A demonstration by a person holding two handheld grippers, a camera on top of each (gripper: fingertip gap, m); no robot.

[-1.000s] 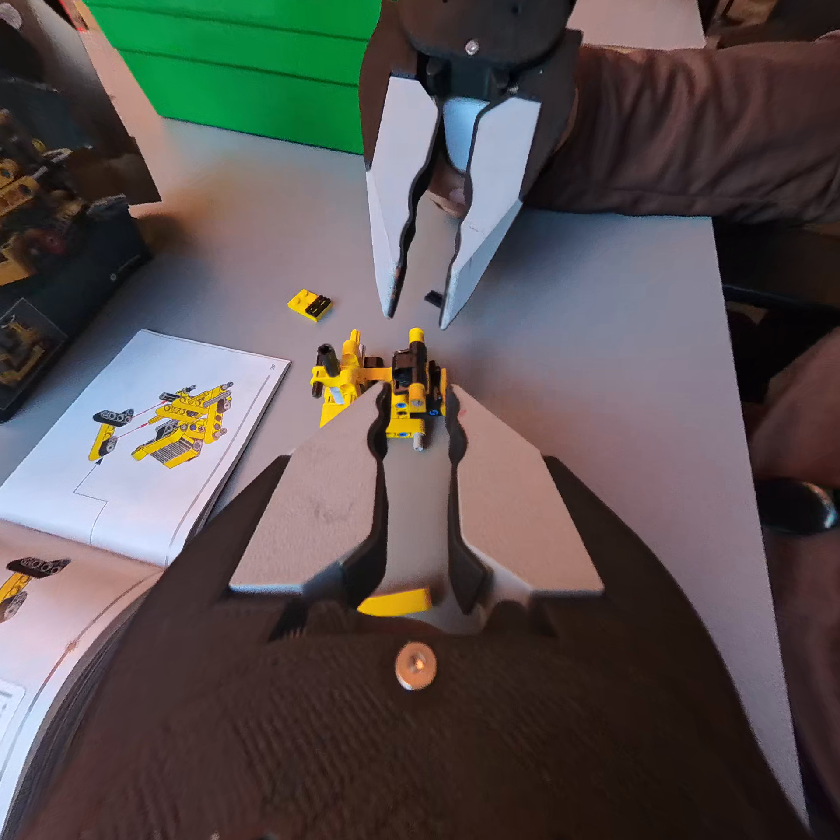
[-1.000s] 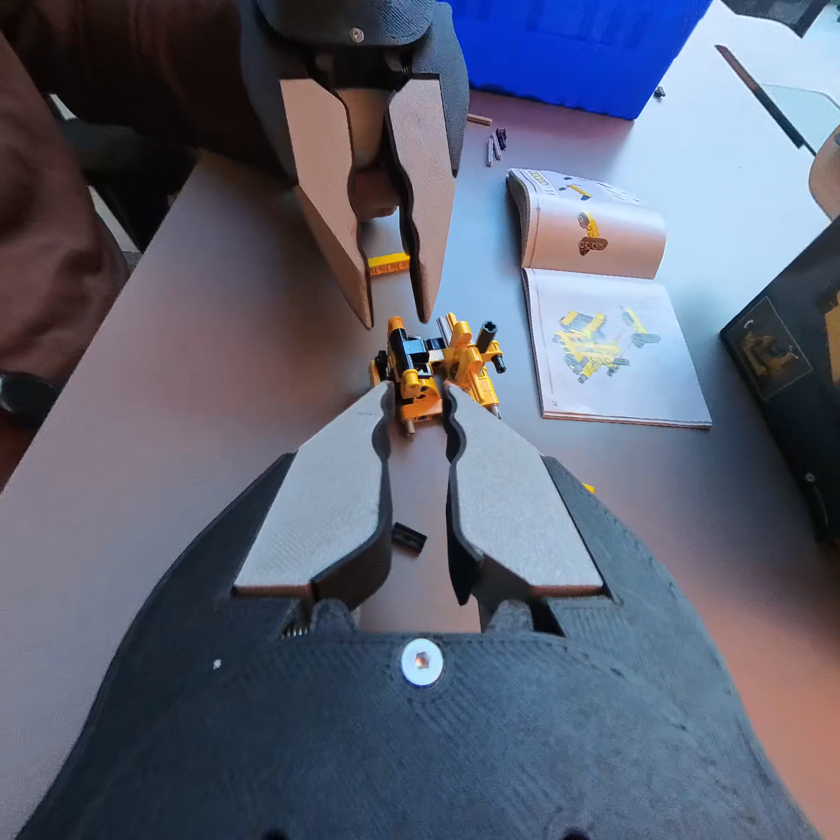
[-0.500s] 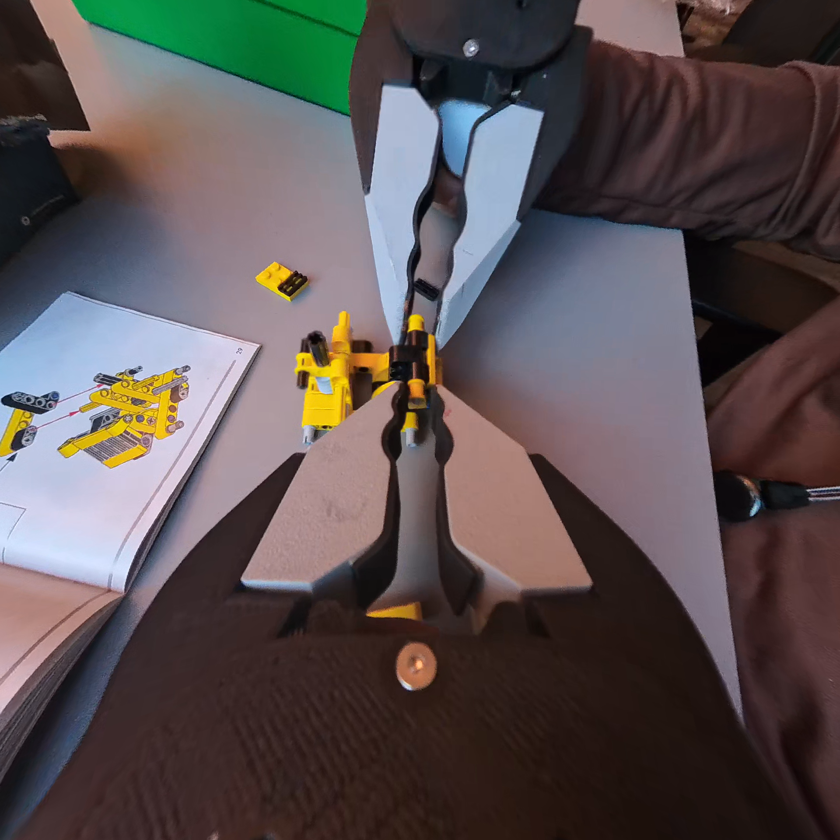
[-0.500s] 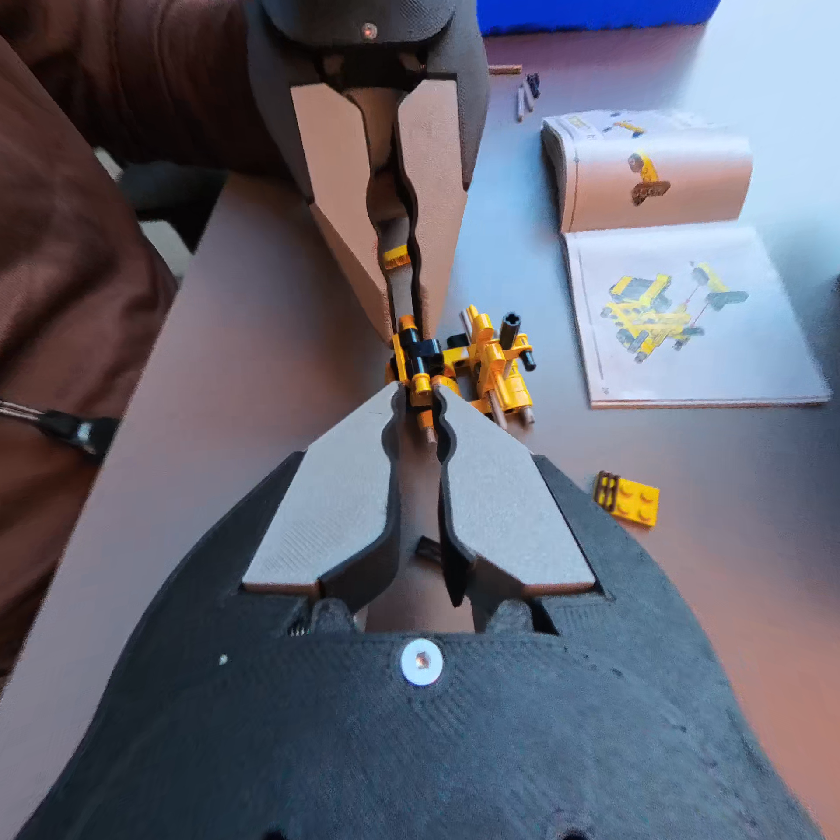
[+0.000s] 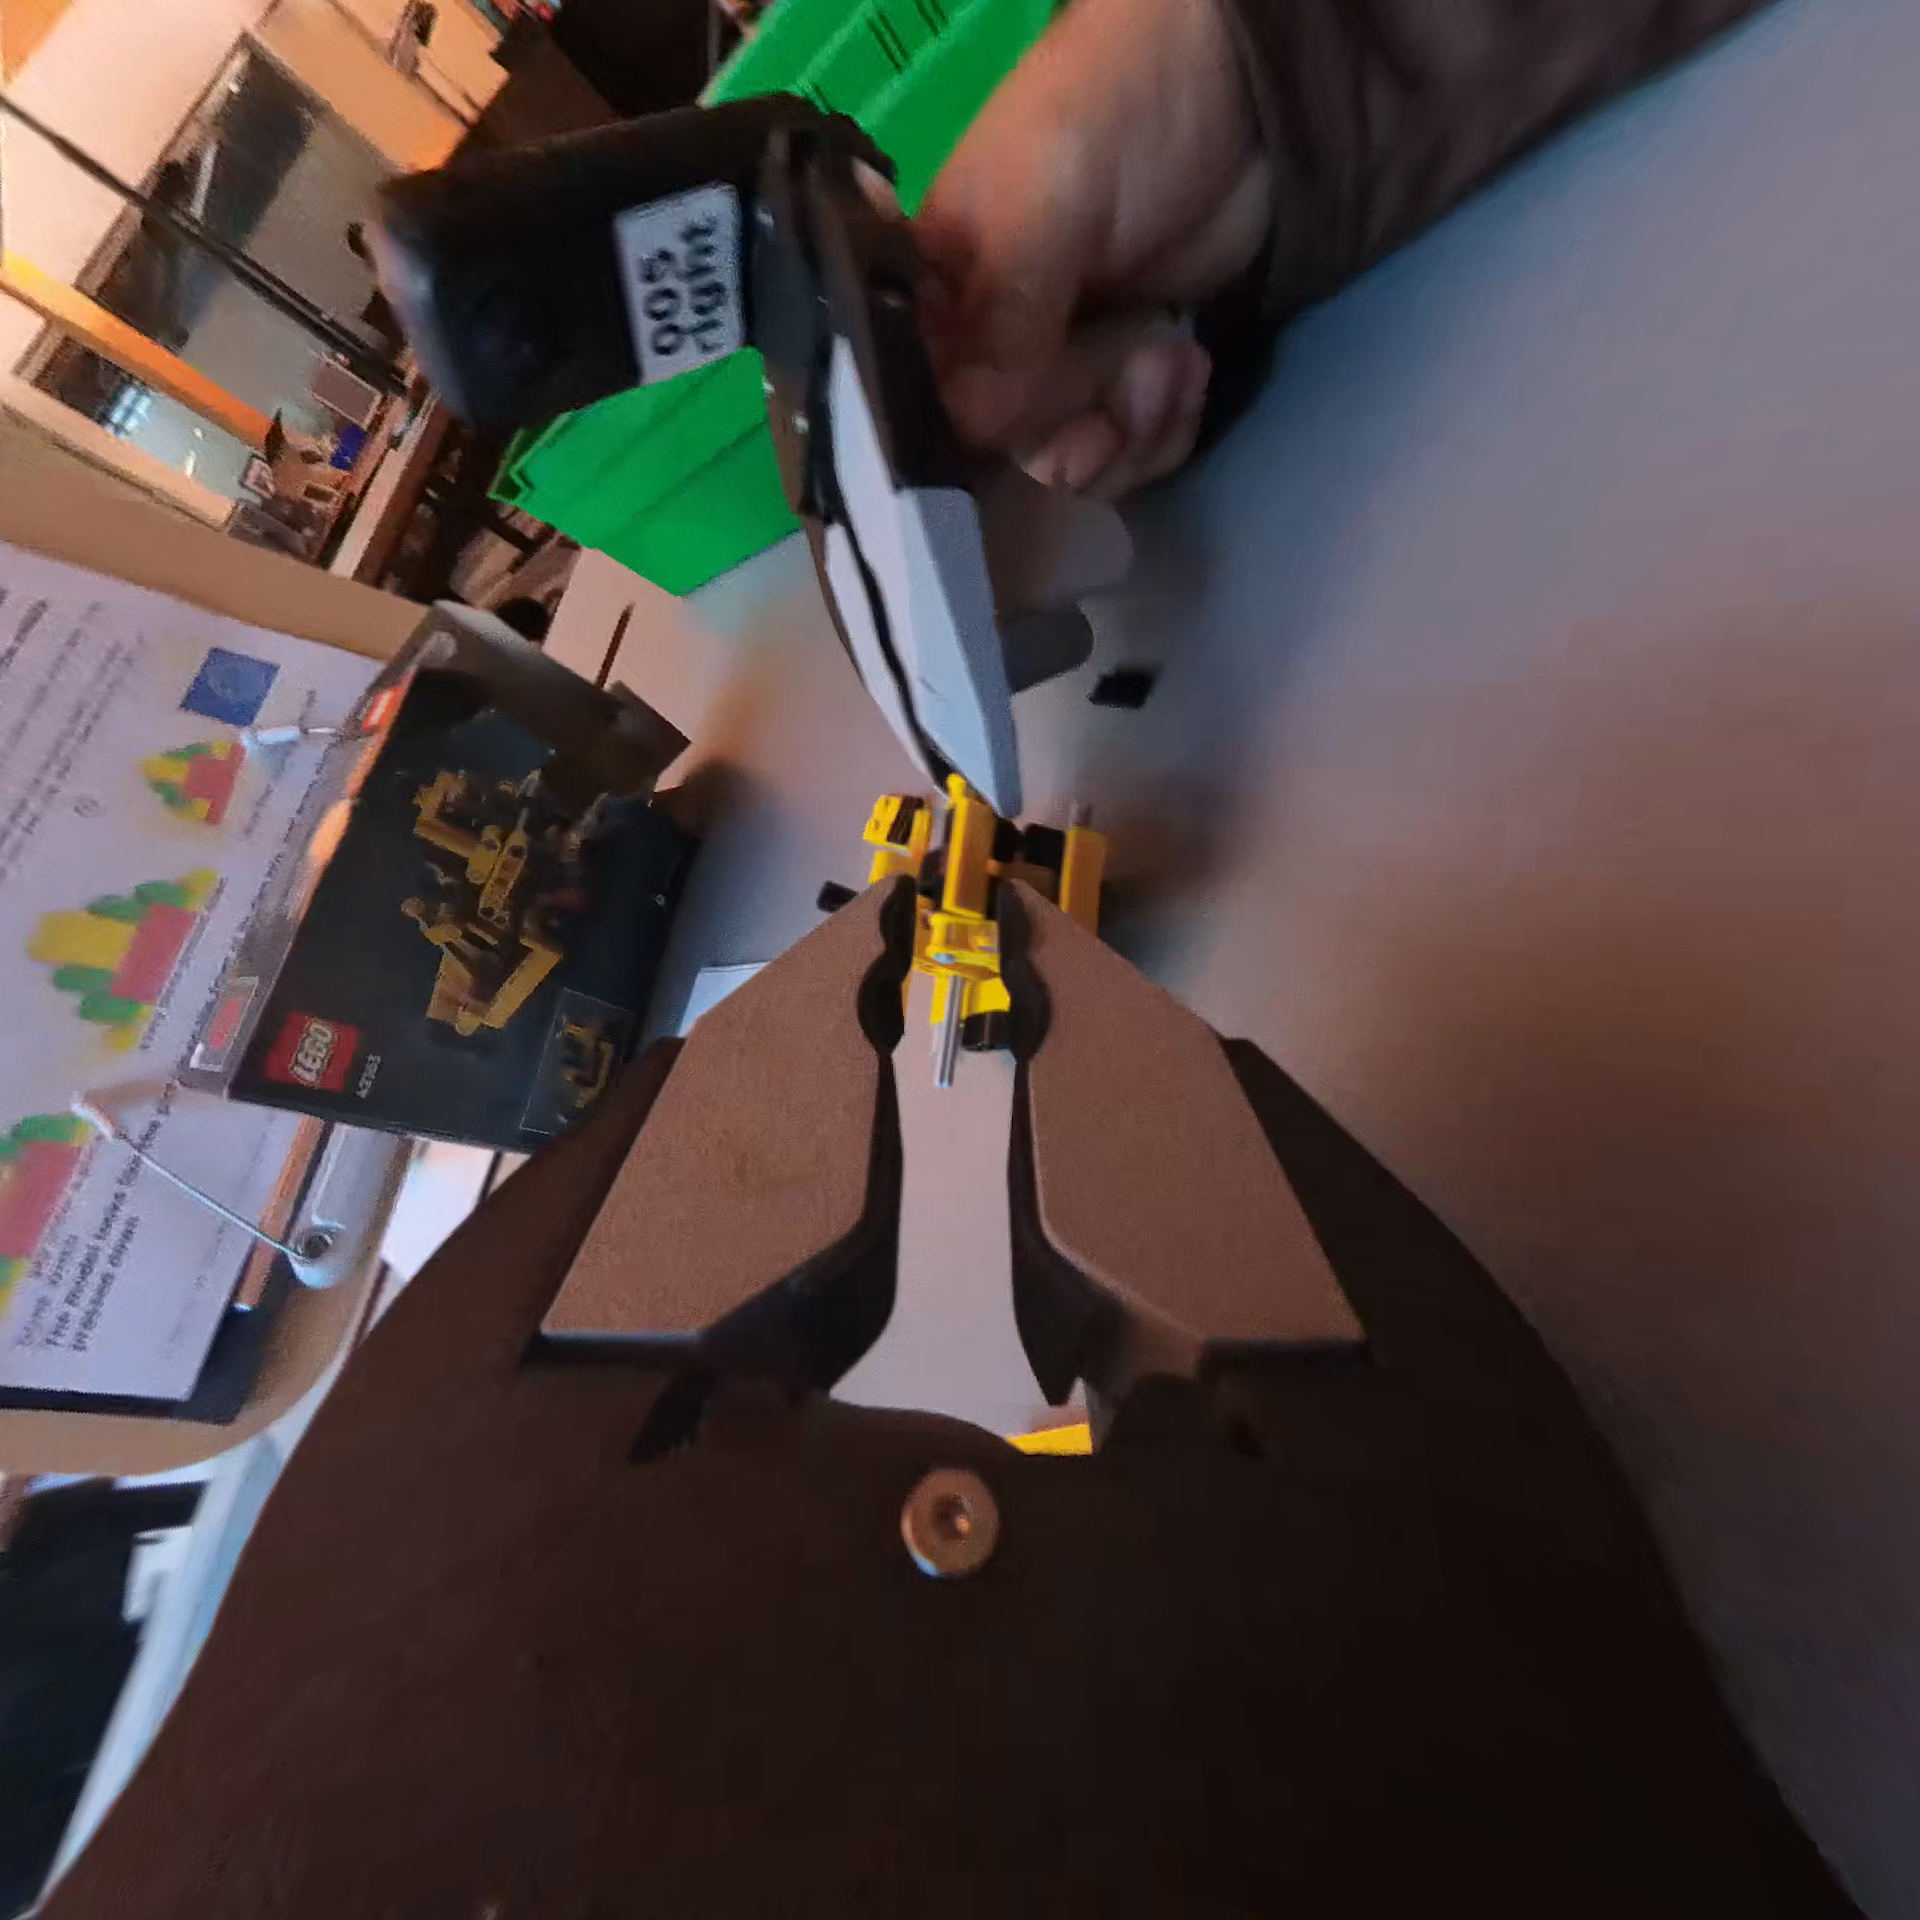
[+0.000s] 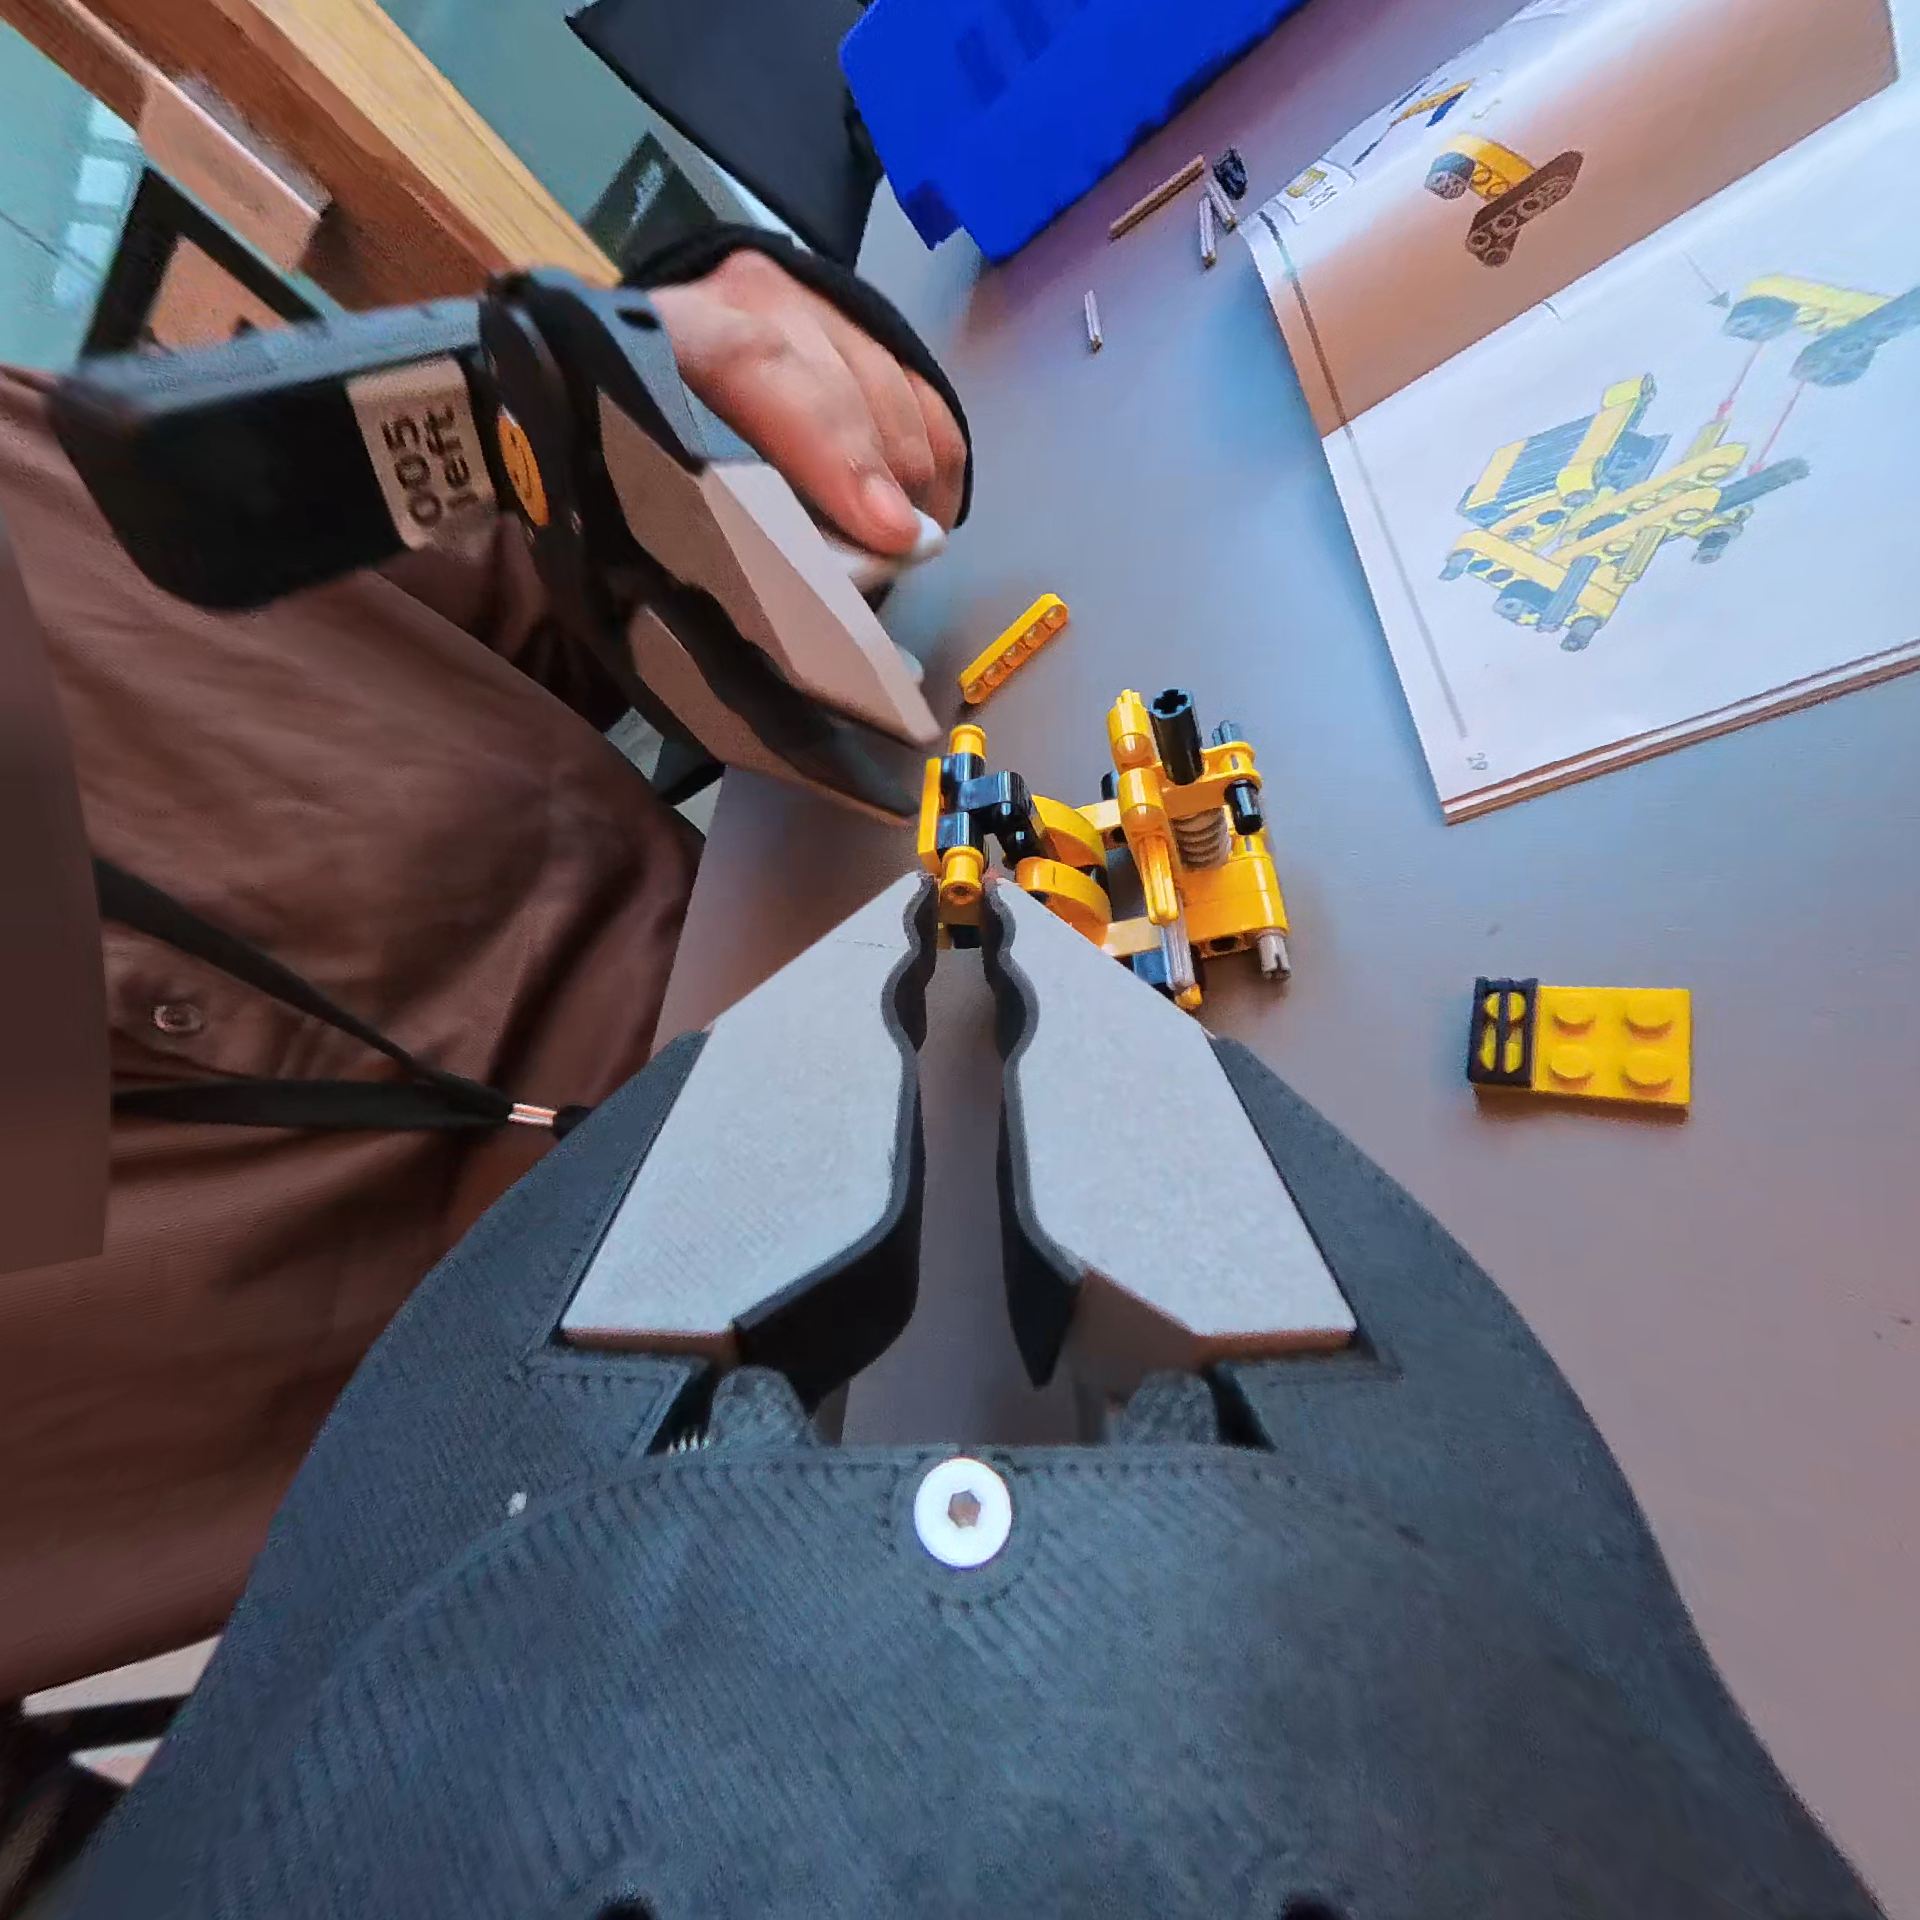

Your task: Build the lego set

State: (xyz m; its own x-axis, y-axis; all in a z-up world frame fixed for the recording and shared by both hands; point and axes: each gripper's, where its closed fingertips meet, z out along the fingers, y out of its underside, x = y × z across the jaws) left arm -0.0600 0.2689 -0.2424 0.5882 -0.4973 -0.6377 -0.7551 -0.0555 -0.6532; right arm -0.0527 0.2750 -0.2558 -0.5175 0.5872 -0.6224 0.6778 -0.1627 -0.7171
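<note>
The yellow and black lego assembly [image 6: 1101,852] is over the grey table [image 6: 1558,1351] near its edge, between my two grippers. My right gripper [image 6: 961,904] is shut on a yellow pin end at the assembly's near left corner. My left gripper [image 5: 956,920] is shut on the yellow part of the assembly [image 5: 971,883] from the opposite side. The left gripper also shows in the right wrist view [image 6: 914,769], tips at the assembly's black and yellow end. The right gripper's tips [image 5: 997,800] touch the far side in the left wrist view. Both grippers are rolled sideways.
A yellow plate with a black grille [image 6: 1579,1044] and a yellow beam [image 6: 1013,649] lie loose by the assembly. The open instruction booklet [image 6: 1662,468], a blue bin [image 6: 1039,94] and small pins [image 6: 1210,208] lie beyond. The set's box [image 5: 447,914] and a green bin [image 5: 665,468] stand farther off. My left and right fingertips are right by each other.
Both grippers went from open to shut on the assembly from opposite ends. Since then both have rolled sideways with it. The left jaws stand a little wider than half a second ago.
</note>
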